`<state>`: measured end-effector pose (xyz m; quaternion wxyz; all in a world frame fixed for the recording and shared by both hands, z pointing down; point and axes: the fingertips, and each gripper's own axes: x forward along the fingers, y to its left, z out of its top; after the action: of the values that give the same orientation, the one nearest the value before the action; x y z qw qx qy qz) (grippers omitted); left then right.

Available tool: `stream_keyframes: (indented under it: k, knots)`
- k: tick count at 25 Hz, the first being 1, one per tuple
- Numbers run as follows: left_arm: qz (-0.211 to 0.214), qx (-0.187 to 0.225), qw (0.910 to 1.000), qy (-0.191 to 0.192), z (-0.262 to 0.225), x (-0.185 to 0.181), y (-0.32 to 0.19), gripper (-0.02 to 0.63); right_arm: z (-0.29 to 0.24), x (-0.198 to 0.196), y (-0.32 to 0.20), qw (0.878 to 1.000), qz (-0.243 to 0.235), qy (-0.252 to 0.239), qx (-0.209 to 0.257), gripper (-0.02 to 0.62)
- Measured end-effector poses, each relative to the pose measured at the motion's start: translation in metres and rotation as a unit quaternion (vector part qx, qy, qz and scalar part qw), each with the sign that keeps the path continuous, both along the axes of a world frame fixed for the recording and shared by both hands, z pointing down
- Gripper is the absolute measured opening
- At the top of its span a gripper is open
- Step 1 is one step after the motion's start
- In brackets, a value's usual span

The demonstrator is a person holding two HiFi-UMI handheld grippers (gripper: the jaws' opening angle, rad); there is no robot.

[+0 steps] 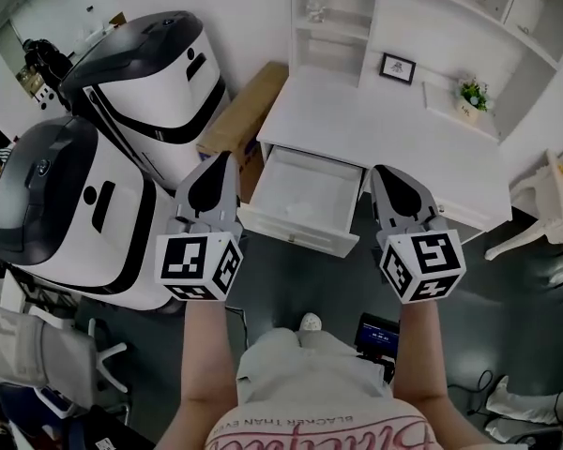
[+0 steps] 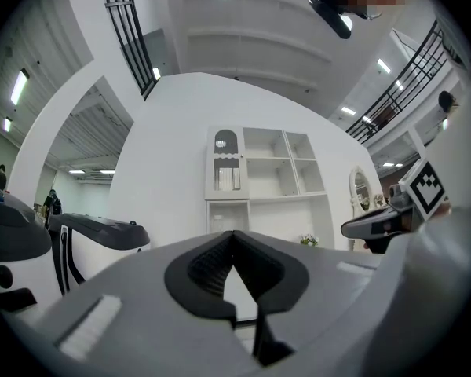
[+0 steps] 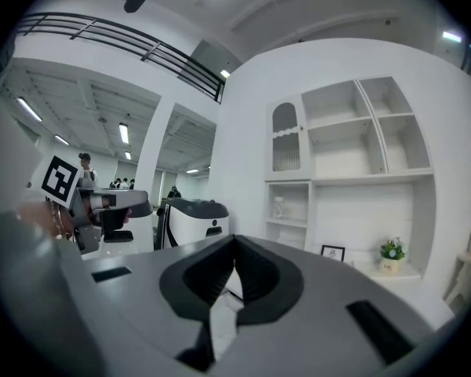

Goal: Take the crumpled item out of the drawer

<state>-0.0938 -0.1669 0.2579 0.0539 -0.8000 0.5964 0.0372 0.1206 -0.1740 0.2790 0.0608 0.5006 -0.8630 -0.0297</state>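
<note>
The white desk (image 1: 422,148) has its drawer (image 1: 305,195) pulled out toward me. A pale crumpled item (image 1: 298,212) lies faintly visible on the drawer's floor. My left gripper (image 1: 229,157) hangs above the drawer's left corner, jaws shut and holding nothing. My right gripper (image 1: 377,171) hovers by the drawer's right front corner, also shut and empty. Both grippers are above the drawer and apart from the item. In the left gripper view the left gripper (image 2: 234,236) points at the shelf wall, tips together. The right gripper (image 3: 235,240) looks the same in its own view.
Two large white-and-black machines (image 1: 159,73) (image 1: 66,204) stand at the left. A cardboard box (image 1: 244,111) leans beside the desk. A shelf unit (image 1: 333,17), a picture frame (image 1: 397,67) and a small plant (image 1: 471,94) are at the desk's back. A white chair (image 1: 549,214) is at the right.
</note>
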Motion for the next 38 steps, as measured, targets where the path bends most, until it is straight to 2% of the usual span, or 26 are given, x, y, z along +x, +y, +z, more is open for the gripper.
stream_keyframes:
  k: [7, 15, 16, 17, 19, 22, 31, 35, 38]
  knots:
    - [-0.014, -0.029, 0.9995, 0.002, 0.019, 0.0, -0.028, 0.009, 0.025, 0.004, -0.033, 0.999, -0.01, -0.001, -0.032, 0.006]
    - [-0.006, -0.042, 0.9991, 0.005, 0.031, 0.004, -0.069, 0.009, 0.044, 0.002, -0.07, 0.997, -0.018, -0.012, -0.069, 0.016]
    - [-0.006, -0.042, 0.9991, 0.006, 0.031, 0.004, -0.074, 0.009, 0.044, 0.001, -0.076, 0.997, -0.021, -0.013, -0.074, 0.065]
    - [-0.005, -0.041, 0.9991, 0.007, 0.03, 0.004, -0.08, 0.009, 0.045, 0.0, -0.081, 0.997, -0.024, -0.015, -0.078, 0.154]
    - [-0.006, -0.04, 0.9991, 0.01, 0.029, 0.003, -0.091, 0.009, 0.045, -0.002, -0.094, 0.996, -0.028, -0.017, -0.082, 0.257]
    - [-0.008, -0.042, 0.999, 0.014, 0.031, -0.003, -0.107, 0.009, 0.049, -0.006, -0.114, 0.996, -0.028, -0.009, -0.089, 0.327]
    - [-0.017, -0.074, 0.9969, 0.02, 0.058, -0.022, -0.15, 0.009, 0.098, -0.036, -0.159, 0.986, -0.066, 0.033, -0.148, 0.331]
    - [-0.02, -0.098, 0.9947, 0.024, 0.077, -0.027, -0.166, 0.009, 0.142, -0.051, -0.17, 0.974, -0.09, 0.06, -0.2, 0.331]
    - [-0.018, -0.112, 0.9931, 0.028, 0.091, -0.027, -0.179, 0.009, 0.184, -0.06, -0.177, 0.959, -0.108, 0.084, -0.248, 0.331]
